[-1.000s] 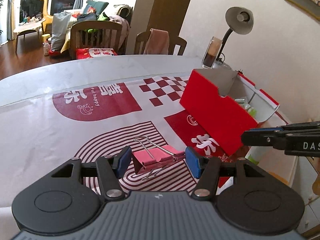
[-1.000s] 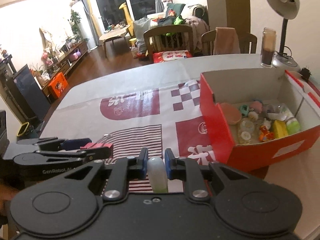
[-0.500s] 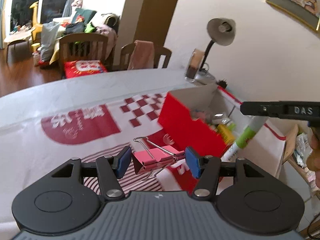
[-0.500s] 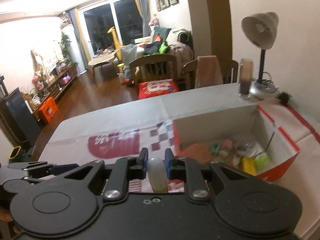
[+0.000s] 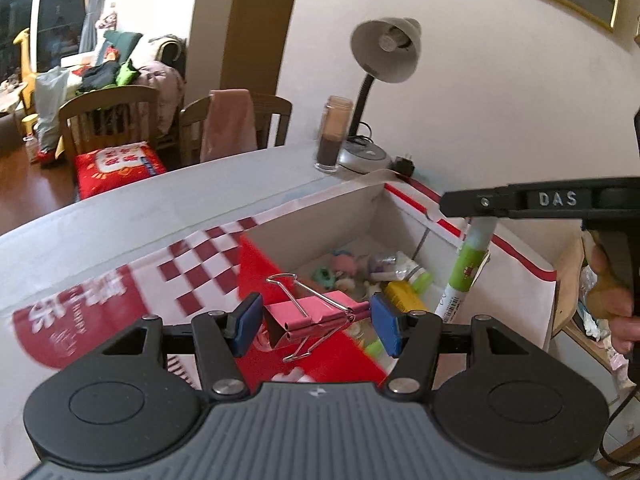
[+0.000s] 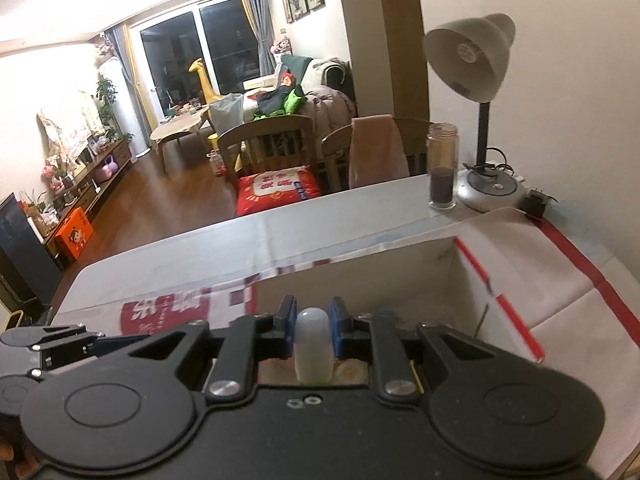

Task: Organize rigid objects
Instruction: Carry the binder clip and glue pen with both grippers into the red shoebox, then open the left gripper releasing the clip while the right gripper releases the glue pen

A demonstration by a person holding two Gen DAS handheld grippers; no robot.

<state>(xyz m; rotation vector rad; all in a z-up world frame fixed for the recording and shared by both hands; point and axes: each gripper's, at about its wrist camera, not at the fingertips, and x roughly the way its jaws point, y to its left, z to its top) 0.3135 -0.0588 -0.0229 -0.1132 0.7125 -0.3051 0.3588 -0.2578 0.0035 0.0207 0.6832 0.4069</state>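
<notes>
The left hand-held gripper (image 5: pixel 316 322) held a pink binder clip (image 5: pixel 310 314) between its blue pads (image 5: pixel 247 322), the jaws set fairly wide to span the clip's body. The clip's wire handles stuck out, one upward and one downward. The clip hung in the air over the near red wall of the box (image 5: pixel 320 360), not touching it.

The right hand-held gripper (image 6: pixel 313 334) was closed narrowly on a glue stick (image 6: pixel 313 350), its pale rounded cap pinched between the two pads (image 6: pixel 286 330). In the left wrist view the same glue stick (image 5: pixel 466 268) hung down from the right hand-held gripper (image 5: pixel 478 216), upright and slightly tilted, with a white and green label and a barcode near its lower end. It was above the right part of the box's interior; whether its lower end touched anything inside cannot be told.

The box was a red cardboard one with white inner walls and open flaps, standing on the counter (image 5: pixel 160 216), which was covered by a white cloth printed with red checks and characters. Inside lay a jumble of small items (image 5: pixel 372 272): something pink, something teal, a yellow piece, a green piece and some wrapped or shiny bits, too small to name.

At the far edge of the counter a jar (image 6: pixel 442 166) with dark contents stood just beside the base of a desk lamp (image 6: pixel 472 60).
</notes>
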